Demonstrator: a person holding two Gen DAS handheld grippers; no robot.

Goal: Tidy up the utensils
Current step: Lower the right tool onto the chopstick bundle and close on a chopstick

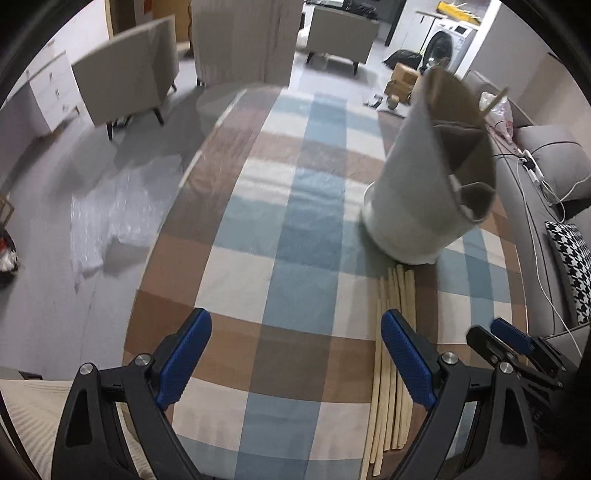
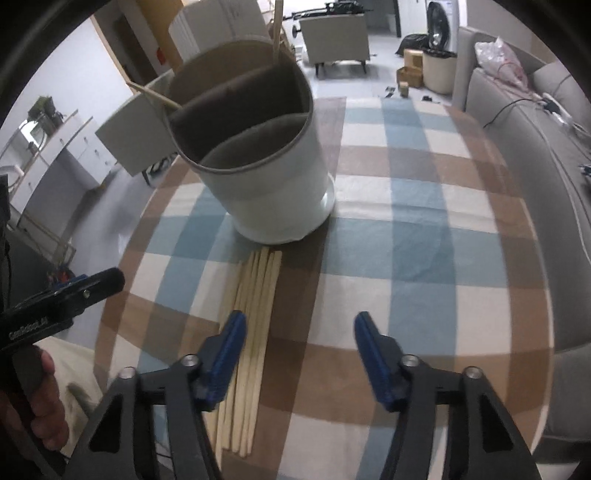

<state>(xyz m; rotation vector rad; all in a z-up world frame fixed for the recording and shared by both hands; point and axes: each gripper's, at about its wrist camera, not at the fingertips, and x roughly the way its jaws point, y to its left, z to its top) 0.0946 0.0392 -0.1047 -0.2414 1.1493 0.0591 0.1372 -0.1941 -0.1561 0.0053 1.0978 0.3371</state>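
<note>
A white round utensil holder [image 2: 273, 177] with brown inner dividers stands on the checked tablecloth [image 2: 424, 236]; it also shows in the left wrist view [image 1: 421, 184]. Two chopsticks [image 2: 275, 33] stick out of it. Several pale wooden chopsticks [image 2: 255, 332] lie side by side in front of the holder, also in the left wrist view [image 1: 391, 369]. My left gripper [image 1: 295, 354] is open and empty above the cloth, left of the chopsticks. My right gripper [image 2: 299, 354] is open and empty, its left finger over the chopsticks. The right gripper also appears in the left wrist view [image 1: 495, 339].
A grey sofa [image 2: 535, 155] with cushions runs along the table's right side. Grey chairs [image 1: 125, 92] stand on the floor to the left and beyond the table. Bubble wrap [image 1: 110, 218] lies on the floor at left. A washing machine [image 1: 447, 40] is far back.
</note>
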